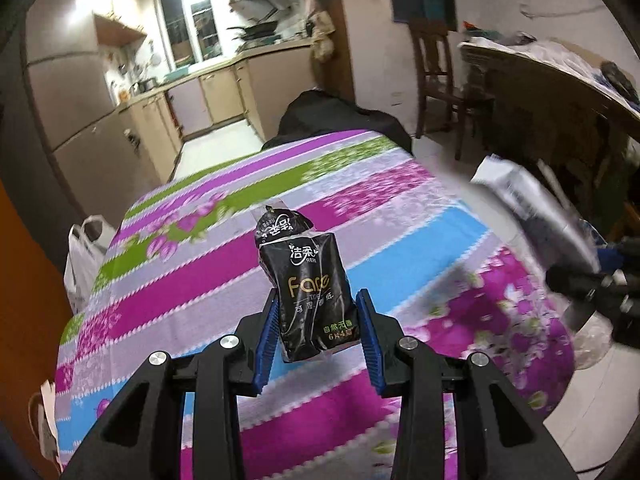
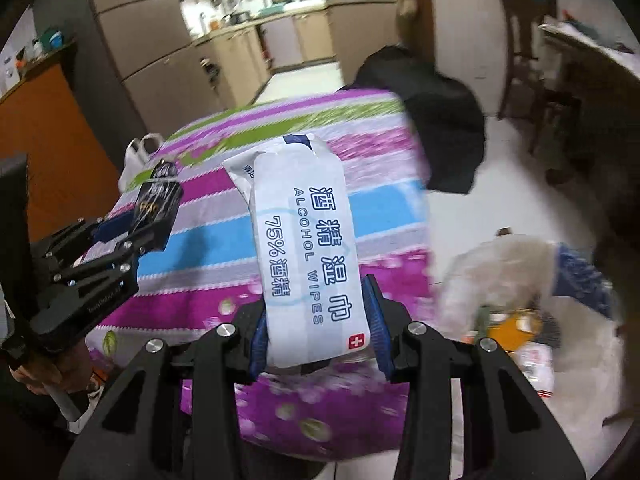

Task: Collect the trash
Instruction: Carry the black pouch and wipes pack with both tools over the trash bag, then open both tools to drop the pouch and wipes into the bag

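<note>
My left gripper (image 1: pixel 318 300) is shut on a black tissue packet (image 1: pixel 304 280) and holds it above the striped floral tablecloth (image 1: pixel 200 280). My right gripper (image 2: pixel 316 292) is shut on a white alcohol wipes pack (image 2: pixel 304 248), also held above the table. The left gripper with the black packet shows in the right wrist view (image 2: pixel 152 204) at the left. The wipes pack shows blurred in the left wrist view (image 1: pixel 532 212) at the right. A white trash bag (image 2: pixel 532 304) with rubbish in it stands open on the floor, right of the table.
A black cloth-covered chair (image 2: pixel 440 120) stands at the table's far end. A white plastic bag (image 1: pixel 82 256) hangs at the table's left. A wooden chair (image 1: pixel 436 76) and a cluttered table (image 1: pixel 560 80) are at the right. Kitchen cabinets (image 1: pixel 216 92) lie beyond.
</note>
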